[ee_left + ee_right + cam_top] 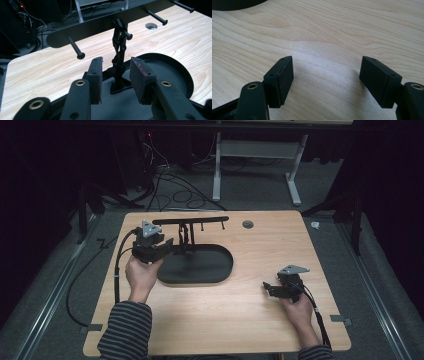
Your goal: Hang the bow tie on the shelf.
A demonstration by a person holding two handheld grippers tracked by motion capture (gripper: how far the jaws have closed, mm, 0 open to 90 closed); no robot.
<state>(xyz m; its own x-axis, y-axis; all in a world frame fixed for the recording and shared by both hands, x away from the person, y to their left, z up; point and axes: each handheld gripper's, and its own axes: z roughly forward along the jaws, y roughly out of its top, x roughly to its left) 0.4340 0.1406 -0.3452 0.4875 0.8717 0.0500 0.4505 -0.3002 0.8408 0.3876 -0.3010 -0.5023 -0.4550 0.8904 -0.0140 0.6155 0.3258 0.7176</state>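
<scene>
Left gripper (116, 80) close to the black stand (192, 265), jaws a little apart, one on each side of the thin upright post (119, 72). Not squeezing yet, a small gap showing on both sides of the post. Just past the jaws and higher up, a dark bar with pegs (100, 25), and something small and black, maybe a strap, hanging on one peg (119, 37) right above the post. Under the jaws, the stand's flat oval base (175, 72).

Right gripper (327, 80) far off to the side, low over the bare wooden tabletop (337, 32), jaws wide, holding nothing.

Looks like an early step: reach done, grab not done. Probably left to do: closing on the post or the hanging thing, then moving it.
</scene>
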